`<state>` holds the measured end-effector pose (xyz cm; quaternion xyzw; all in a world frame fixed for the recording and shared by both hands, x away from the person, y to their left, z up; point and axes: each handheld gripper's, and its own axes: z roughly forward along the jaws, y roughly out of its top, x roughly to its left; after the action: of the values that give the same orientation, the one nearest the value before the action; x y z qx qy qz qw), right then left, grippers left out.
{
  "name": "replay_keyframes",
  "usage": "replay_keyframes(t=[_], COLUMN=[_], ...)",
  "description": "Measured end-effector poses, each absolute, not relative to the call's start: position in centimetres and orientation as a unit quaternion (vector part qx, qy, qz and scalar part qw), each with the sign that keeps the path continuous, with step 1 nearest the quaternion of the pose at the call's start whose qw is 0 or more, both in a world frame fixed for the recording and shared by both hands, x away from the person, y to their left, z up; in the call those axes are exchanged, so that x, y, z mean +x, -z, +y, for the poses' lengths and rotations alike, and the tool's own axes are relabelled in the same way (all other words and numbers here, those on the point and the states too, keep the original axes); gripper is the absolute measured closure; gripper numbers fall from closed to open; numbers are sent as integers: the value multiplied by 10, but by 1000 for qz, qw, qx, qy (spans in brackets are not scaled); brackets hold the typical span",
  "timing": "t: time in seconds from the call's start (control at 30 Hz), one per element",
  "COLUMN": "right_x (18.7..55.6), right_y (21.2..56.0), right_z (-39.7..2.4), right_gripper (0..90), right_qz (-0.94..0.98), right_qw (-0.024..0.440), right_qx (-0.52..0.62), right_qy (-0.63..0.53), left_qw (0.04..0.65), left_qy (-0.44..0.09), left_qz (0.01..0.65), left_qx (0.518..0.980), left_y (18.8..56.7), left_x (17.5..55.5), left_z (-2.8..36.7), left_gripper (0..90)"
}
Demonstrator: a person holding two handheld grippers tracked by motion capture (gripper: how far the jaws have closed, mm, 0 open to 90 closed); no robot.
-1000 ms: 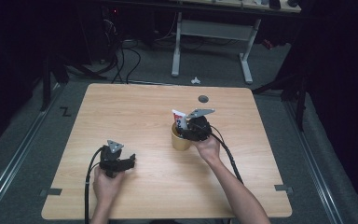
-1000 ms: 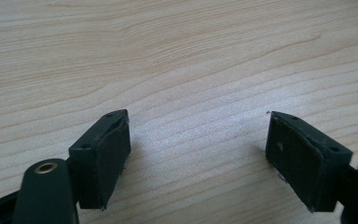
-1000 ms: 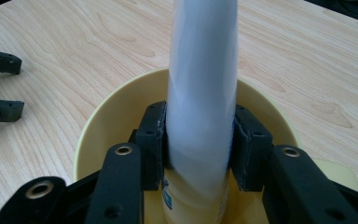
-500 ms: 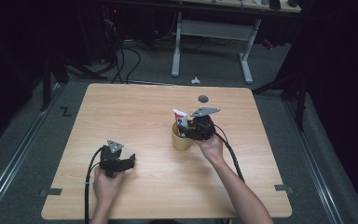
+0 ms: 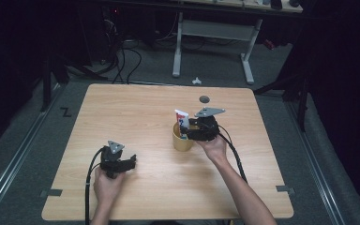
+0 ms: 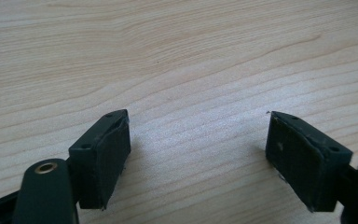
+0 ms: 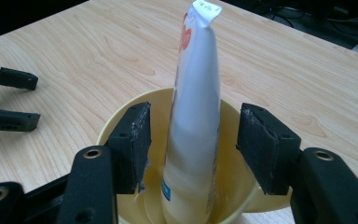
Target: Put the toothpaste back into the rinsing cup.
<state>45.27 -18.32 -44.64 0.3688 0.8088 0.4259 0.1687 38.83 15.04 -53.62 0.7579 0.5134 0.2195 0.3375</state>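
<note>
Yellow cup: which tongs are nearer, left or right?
Right. The right tongs are at the yellow cup, jaws just opened either side of the tube standing in it, pads off it. The left tongs sit open on the table, well left of the cup.

On the one wooden table (image 5: 145, 108) stands one yellow cup (image 5: 183, 140), and in it one white tube (image 5: 183, 121) — just the one. Two grippers — a left gripper (image 5: 130, 162) and a right gripper (image 5: 185, 131) — each held by one hand. One small dark disc (image 5: 204, 99) lies near the table's far edge.
</note>
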Motion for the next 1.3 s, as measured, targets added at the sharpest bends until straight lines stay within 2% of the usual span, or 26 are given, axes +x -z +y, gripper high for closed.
replay_keyframes(t=[0.47,0.7,1.3], right_x=[438,433,422], right_y=[433,432,428], right_z=[-203,-220,-244], right_gripper=[441,482,499], right_qz=[791,781,765], right_qw=[180,180,189], right_qx=[375,383,397], right_qy=[-449,-458,-471], left_qw=[337,337,336], left_qy=[-220,-219,-219], left_qz=[513,513,513], left_qx=[758,758,759], left_y=[536,536,536], left_x=[388,388,388], left_z=[150,150,150], left_gripper=[223,224,224])
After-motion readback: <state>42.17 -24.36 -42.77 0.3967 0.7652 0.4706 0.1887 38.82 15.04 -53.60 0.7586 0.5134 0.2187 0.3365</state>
